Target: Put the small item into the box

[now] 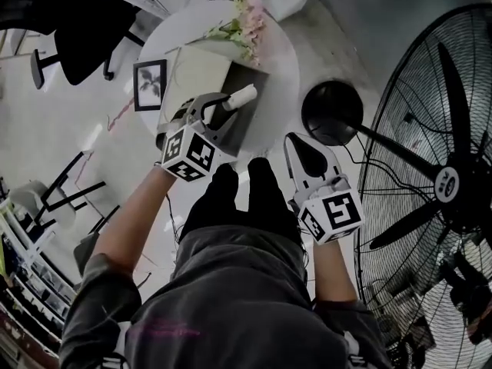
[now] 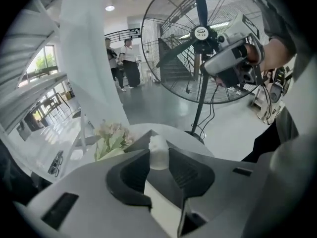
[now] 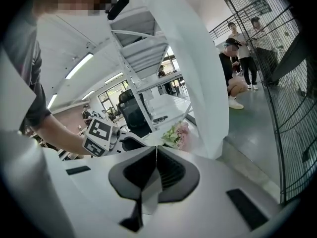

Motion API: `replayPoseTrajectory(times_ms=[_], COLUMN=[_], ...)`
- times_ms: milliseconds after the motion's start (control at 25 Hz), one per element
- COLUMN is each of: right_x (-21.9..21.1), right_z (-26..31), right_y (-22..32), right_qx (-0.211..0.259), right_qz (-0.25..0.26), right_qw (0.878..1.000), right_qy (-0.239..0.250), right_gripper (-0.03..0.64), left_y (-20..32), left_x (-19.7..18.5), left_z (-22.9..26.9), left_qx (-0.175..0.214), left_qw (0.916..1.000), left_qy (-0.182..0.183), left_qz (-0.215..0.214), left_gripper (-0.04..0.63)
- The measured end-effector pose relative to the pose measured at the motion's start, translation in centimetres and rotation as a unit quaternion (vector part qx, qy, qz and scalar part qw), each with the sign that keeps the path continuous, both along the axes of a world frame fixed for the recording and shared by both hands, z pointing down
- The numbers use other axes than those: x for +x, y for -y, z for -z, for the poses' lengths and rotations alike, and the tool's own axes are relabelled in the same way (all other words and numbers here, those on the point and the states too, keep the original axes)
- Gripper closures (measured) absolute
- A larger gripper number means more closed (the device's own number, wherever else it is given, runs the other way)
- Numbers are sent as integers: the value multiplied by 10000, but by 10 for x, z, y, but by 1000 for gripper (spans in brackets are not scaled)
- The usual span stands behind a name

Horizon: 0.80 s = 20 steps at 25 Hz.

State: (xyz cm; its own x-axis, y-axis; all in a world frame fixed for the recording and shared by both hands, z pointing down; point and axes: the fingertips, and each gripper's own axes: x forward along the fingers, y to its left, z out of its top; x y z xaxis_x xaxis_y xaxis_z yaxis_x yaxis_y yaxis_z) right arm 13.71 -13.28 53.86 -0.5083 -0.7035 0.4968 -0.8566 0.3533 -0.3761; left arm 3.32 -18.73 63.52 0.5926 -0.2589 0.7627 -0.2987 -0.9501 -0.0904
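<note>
My left gripper (image 1: 223,106) is shut on a small white cylindrical item (image 1: 240,97), which sticks out past the jaw tips. It hangs over the open box (image 1: 201,74), beige with a dark inside, on the round white table (image 1: 177,33). In the left gripper view the white item (image 2: 158,155) sits pinched between the dark pads (image 2: 184,172). My right gripper (image 1: 293,139) hovers at the table's near right edge, shut with nothing in it. Its jaw tips meet in the right gripper view (image 3: 156,150).
A bunch of pale flowers (image 1: 242,29) lies at the table's far side and a framed picture (image 1: 150,84) at its left. A big standing fan (image 1: 446,183) with a round black base (image 1: 332,112) stands close on the right. A black chair (image 1: 84,37) stands far left.
</note>
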Motion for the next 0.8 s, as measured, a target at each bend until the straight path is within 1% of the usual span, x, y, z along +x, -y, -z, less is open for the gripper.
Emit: replayPoseTrajectory(times_ms=[200,320,480,680,800], right_x=[4,3,2,2,3], right_z=[-7,-12,-16,-19,-20], right_y=[-4,-6,-11,-12,-12], right_qx=[-94,-154,-199,-241,-259], right_qz=[-30,-6,54,29,9], right_qw=[10000,9999,9998,9997,9997], right_qy=[-7,-20,-11,-12,-5], right_gripper=[594,594,594,594,594], left_y=[1,1,0,-1,-5], left_x=[8,9,16,16,18], left_z=[-21,-34,-41,-52,-56], left_qx=[166,144,181,102,88], left_qw=[9978,9955,9929,9900,9888], left_qy=[558,857,1084,1340,1400], left_qz=[-328,-366,-454,-439,-502], left_gripper=[463,463,463,463,463])
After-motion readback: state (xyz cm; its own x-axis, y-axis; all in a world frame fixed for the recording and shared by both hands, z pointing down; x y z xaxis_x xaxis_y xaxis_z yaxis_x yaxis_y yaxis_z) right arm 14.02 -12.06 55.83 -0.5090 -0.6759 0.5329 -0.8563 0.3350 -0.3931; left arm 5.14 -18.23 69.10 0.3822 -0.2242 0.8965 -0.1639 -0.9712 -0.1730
